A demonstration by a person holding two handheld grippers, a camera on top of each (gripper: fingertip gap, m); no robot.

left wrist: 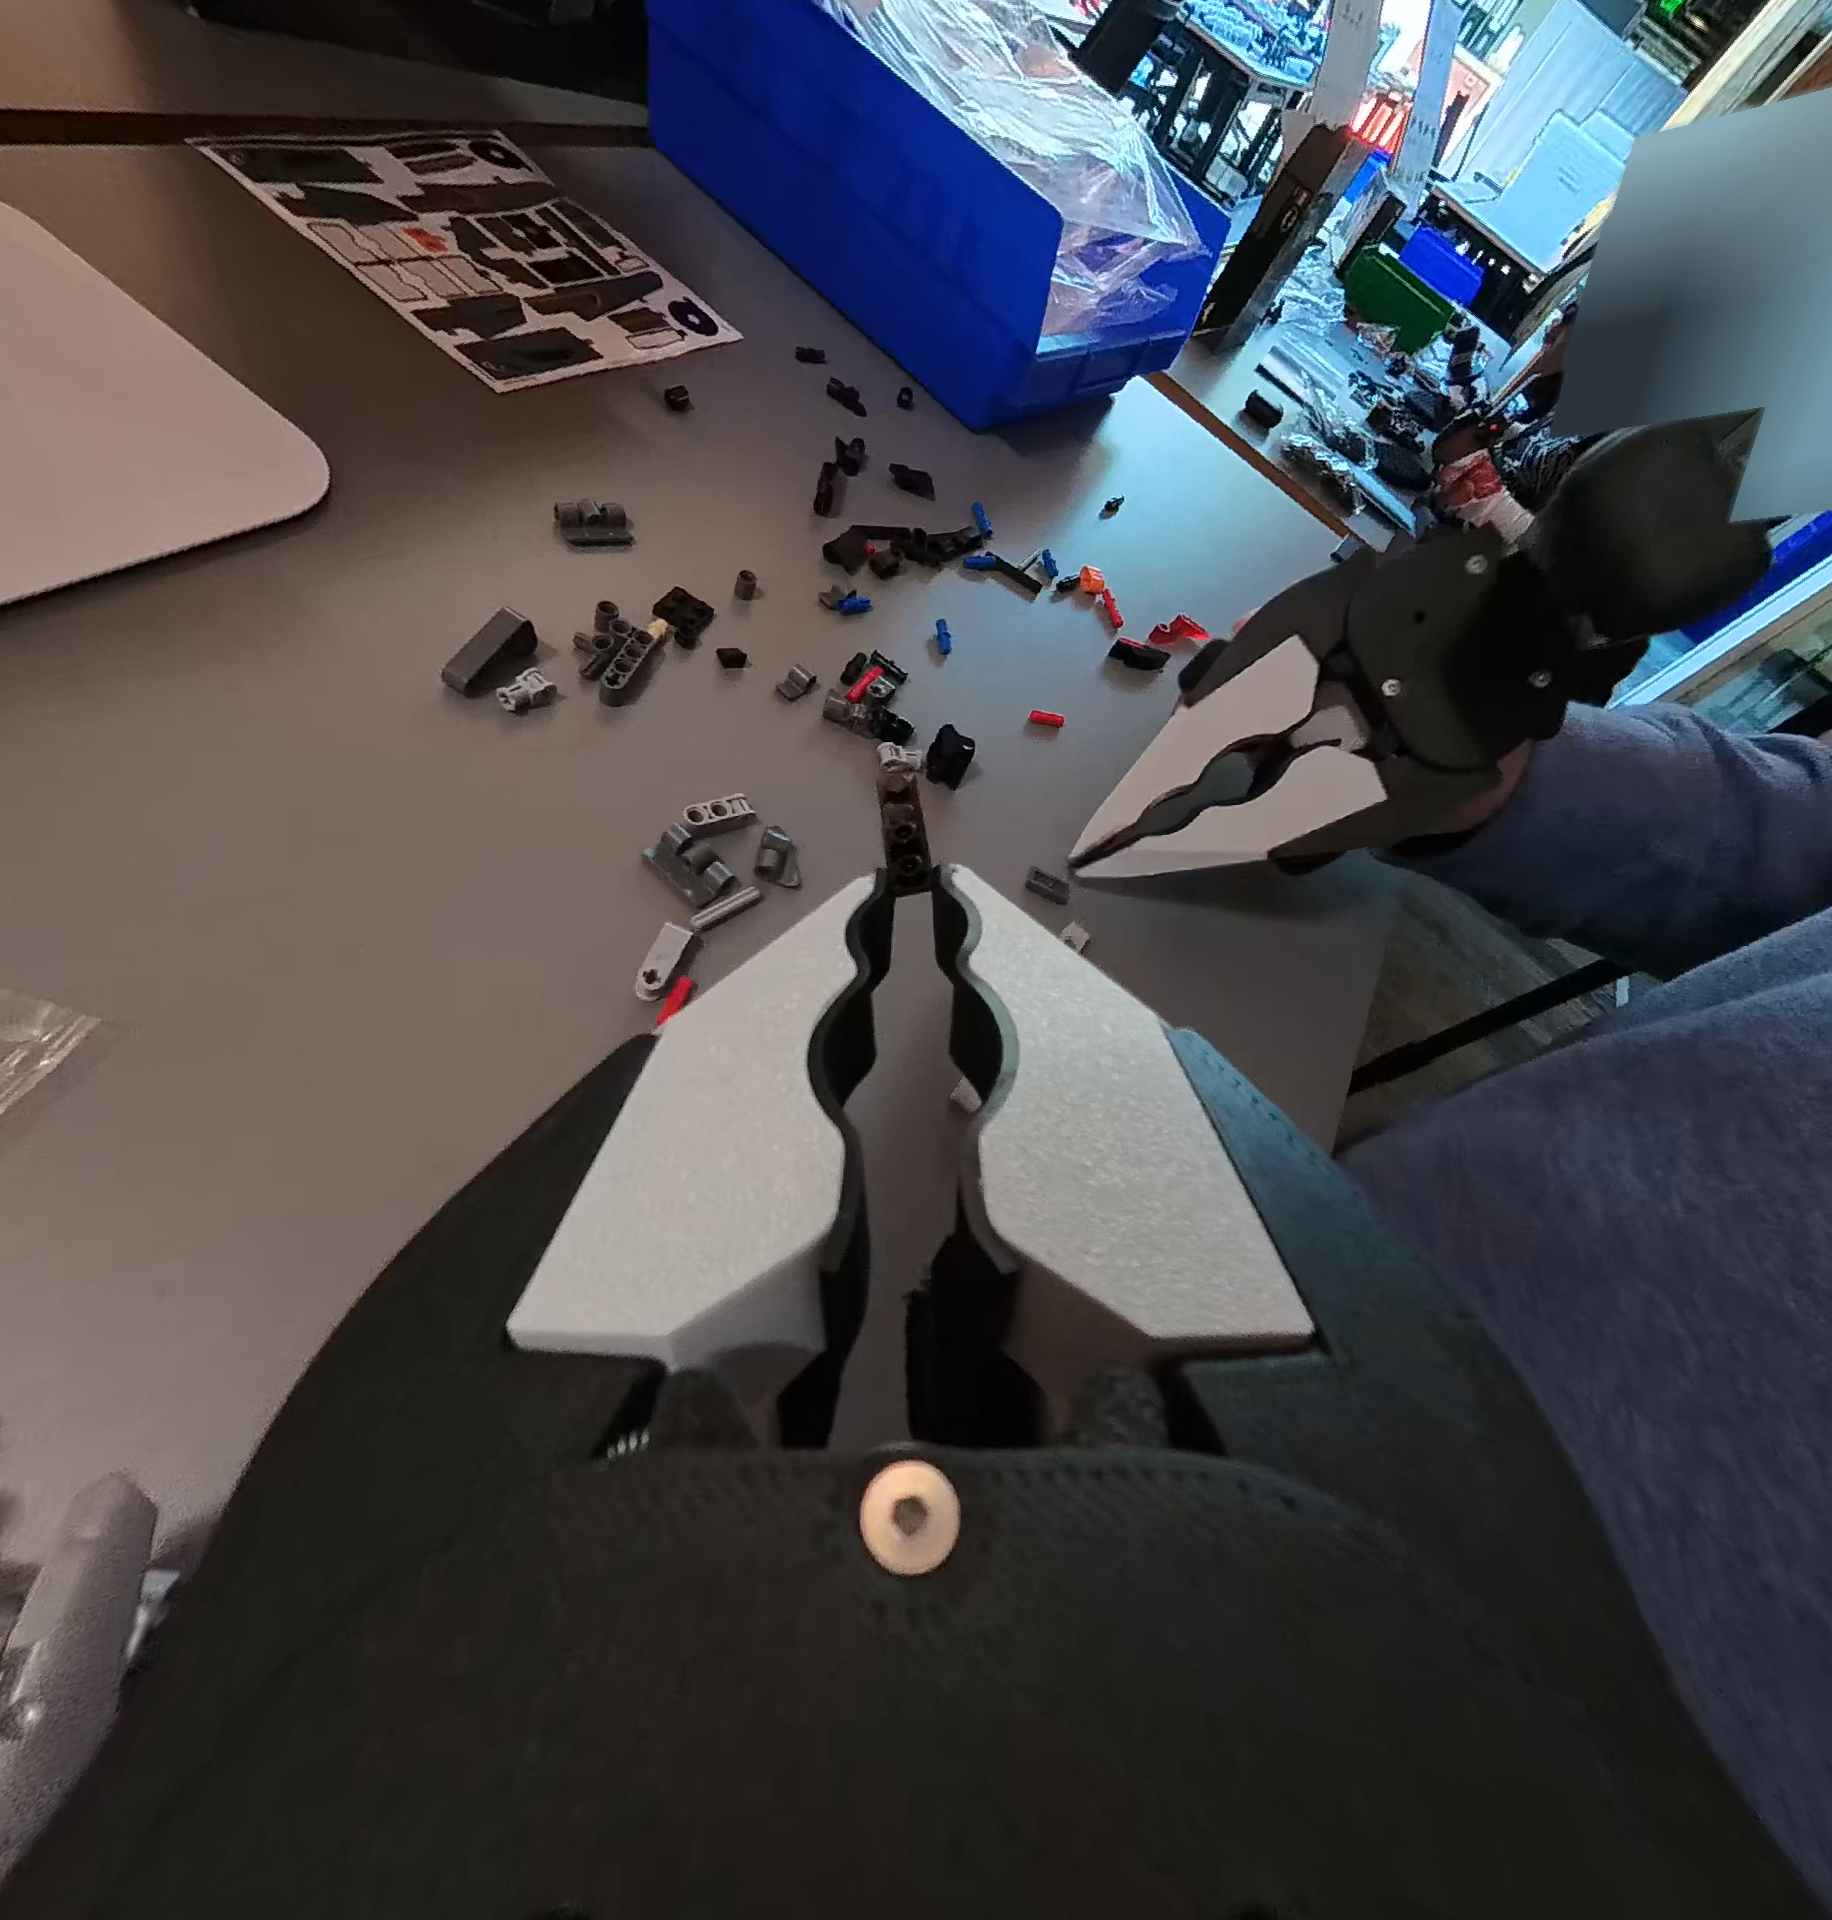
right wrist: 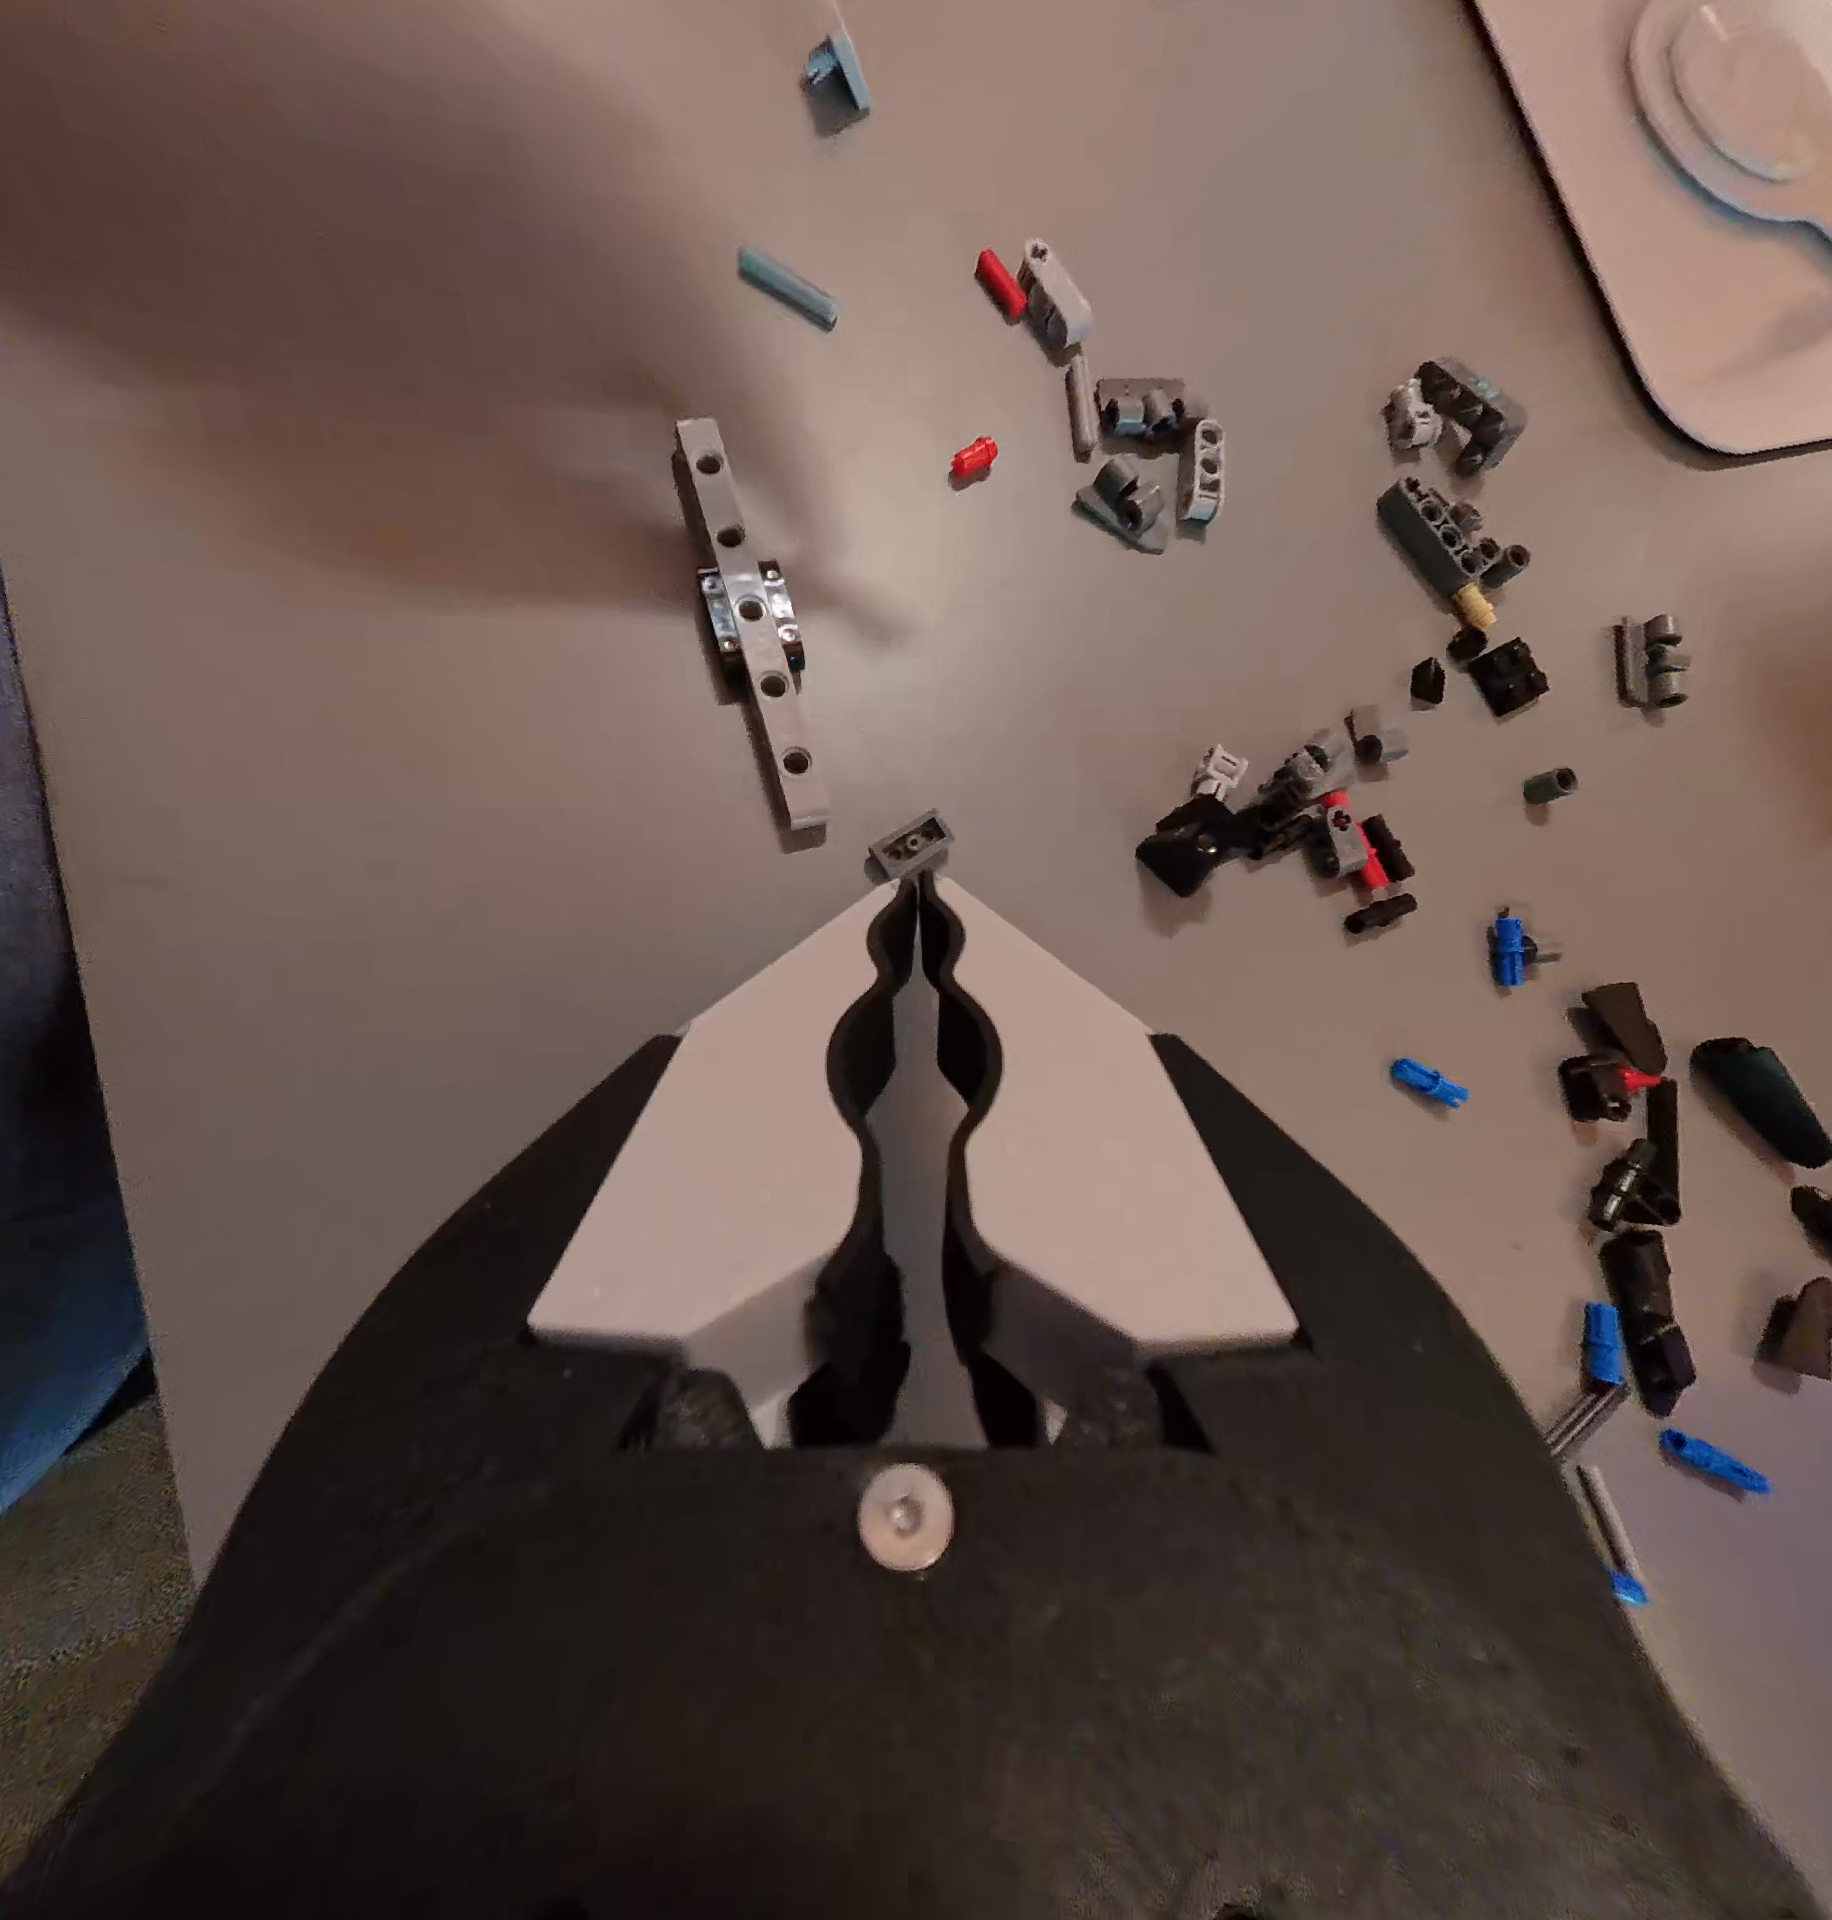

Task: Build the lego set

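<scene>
Left gripper [left wrist: 907, 878], jaws narrowed, pinches a slim dark studded assembly [left wrist: 901, 821] at its tips. Right gripper [right wrist: 914, 881], jaws nearly closed, clasps a small grey two-stud plate [right wrist: 912, 844] (edge-on). Beyond lies a long grey holed beam [right wrist: 751, 623], with loose grey, black, blue and red pieces [right wrist: 1307, 810] scattered on the grey tabletop [right wrist: 424, 831].

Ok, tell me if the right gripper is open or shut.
Shut: the right gripper pinches a small grey plate at its tips, above the table.
</scene>
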